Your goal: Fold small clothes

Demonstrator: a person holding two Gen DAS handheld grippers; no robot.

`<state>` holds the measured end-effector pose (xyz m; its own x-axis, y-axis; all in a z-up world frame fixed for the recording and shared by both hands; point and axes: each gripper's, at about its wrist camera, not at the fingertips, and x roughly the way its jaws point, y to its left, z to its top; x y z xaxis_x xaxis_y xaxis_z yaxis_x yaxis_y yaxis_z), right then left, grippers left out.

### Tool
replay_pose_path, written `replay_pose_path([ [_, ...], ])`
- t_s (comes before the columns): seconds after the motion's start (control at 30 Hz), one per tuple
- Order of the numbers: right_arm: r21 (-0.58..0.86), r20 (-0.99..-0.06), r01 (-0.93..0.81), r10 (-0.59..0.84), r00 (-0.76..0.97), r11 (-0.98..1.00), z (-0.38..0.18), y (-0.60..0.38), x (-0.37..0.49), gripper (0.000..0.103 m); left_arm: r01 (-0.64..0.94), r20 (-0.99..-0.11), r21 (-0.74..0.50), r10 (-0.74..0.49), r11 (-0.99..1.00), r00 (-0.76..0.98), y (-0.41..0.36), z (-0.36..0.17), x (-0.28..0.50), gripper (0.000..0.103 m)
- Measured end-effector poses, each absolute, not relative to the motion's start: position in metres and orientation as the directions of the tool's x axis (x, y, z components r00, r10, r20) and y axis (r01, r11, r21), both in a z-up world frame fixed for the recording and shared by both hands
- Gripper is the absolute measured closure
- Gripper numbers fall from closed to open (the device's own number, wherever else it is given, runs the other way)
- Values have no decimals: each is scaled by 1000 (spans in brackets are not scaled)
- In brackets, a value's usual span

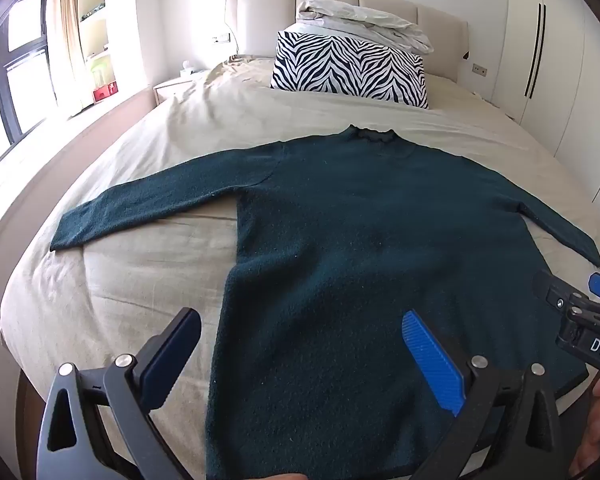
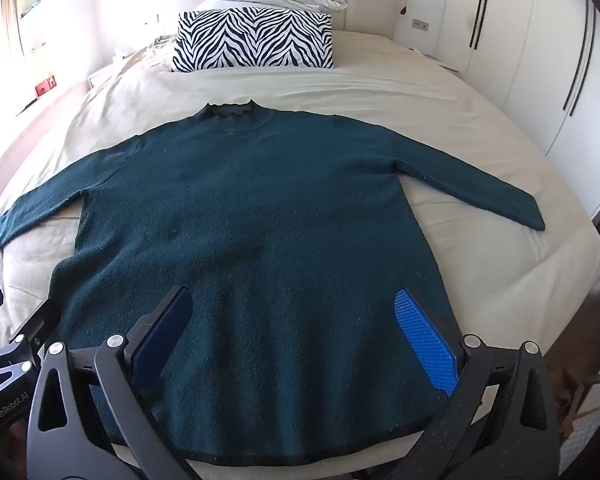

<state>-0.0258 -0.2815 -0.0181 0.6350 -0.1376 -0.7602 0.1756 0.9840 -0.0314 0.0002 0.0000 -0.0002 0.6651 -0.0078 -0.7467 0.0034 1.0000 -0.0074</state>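
A dark teal long-sleeved sweater [image 1: 360, 240] lies flat on the bed, collar away from me, both sleeves spread out to the sides; it also shows in the right wrist view [image 2: 260, 220]. My left gripper [image 1: 300, 332] is open and empty above the sweater's lower left part, near the hem. My right gripper [image 2: 292, 312] is open and empty above the lower right part of the hem. The right gripper also shows at the right edge of the left wrist view [image 1: 580, 312], and the left gripper at the left edge of the right wrist view [image 2: 8, 344].
The bed has a beige sheet [image 1: 160, 152]. A zebra-print pillow [image 1: 348, 66] and a folded white duvet [image 1: 364, 20] sit at the headboard. White wardrobes [image 2: 540, 60] stand on the right, a window and a nightstand [image 1: 172, 88] on the left.
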Motion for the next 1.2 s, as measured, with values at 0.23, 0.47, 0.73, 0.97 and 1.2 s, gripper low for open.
replay_pose_path([
  [0.23,-35,-760,174,-139,634,984,-17,-282,-28,0,2,-748,-13,-11,1000,663,-4,-3,1,0],
  [0.47,-40,-762,171,-140,632,985,-23,-276,-33,0,3,-754,-30,-24,1000,657,1,-6,1,0],
  [0.73,-39,-769,167,-136,624,985,-24,-279,-28,0,-3,-758,-43,-30,999,651,5,-7,0,0],
  [0.97,-46,-771,163,-139,622,986,-24,-277,-28,0,-2,-759,-44,-32,999,650,7,-7,0,0],
  [1.2,-49,-771,162,-140,621,986,-24,-276,-28,0,-3,-761,-46,-33,999,648,9,-8,-1,0],
])
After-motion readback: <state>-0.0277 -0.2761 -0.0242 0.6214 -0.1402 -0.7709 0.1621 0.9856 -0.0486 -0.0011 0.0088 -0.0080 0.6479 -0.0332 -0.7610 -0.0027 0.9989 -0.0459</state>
